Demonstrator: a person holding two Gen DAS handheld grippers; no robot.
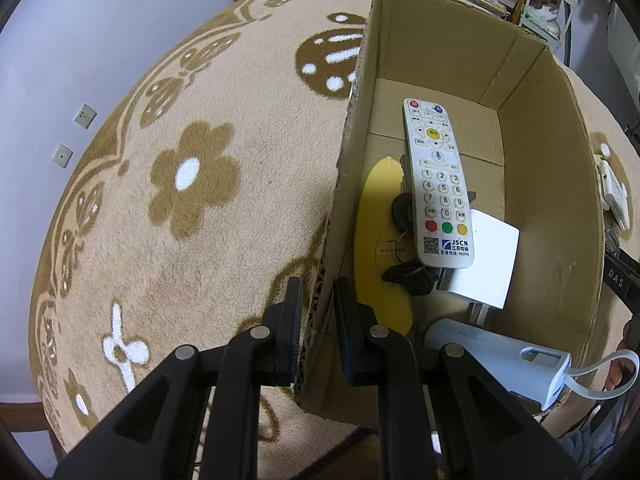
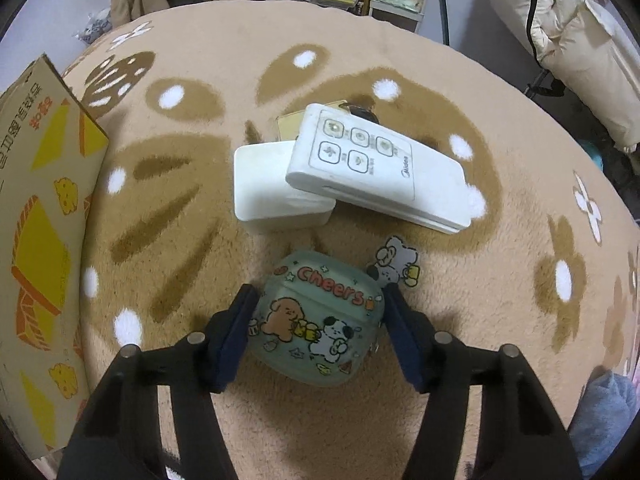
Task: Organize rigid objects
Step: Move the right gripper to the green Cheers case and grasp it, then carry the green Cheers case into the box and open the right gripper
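Observation:
My left gripper point(image 1: 318, 284) is shut on the near left wall of an open cardboard box point(image 1: 552, 200). In the box lie a white remote point(image 1: 438, 184), a yellow flat piece point(image 1: 376, 220), dark keys point(image 1: 408, 272), a white charger point(image 1: 486, 260) and a pale blue device point(image 1: 500, 352). In the right wrist view, my right gripper point(image 2: 319, 292) points down at a green cartoon earbud case point(image 2: 316, 320) on the rug. Its pads touch the case on both sides. A bear charm point(image 2: 394, 266) lies beside the case.
Beyond the case a white Midea remote point(image 2: 376, 168) leans on a white square block point(image 2: 272, 188), with a small tan item behind them. The box's printed outer wall point(image 2: 44, 220) stands at the left. A patterned beige rug point(image 2: 500, 300) covers the surface; shelves and bedding lie beyond.

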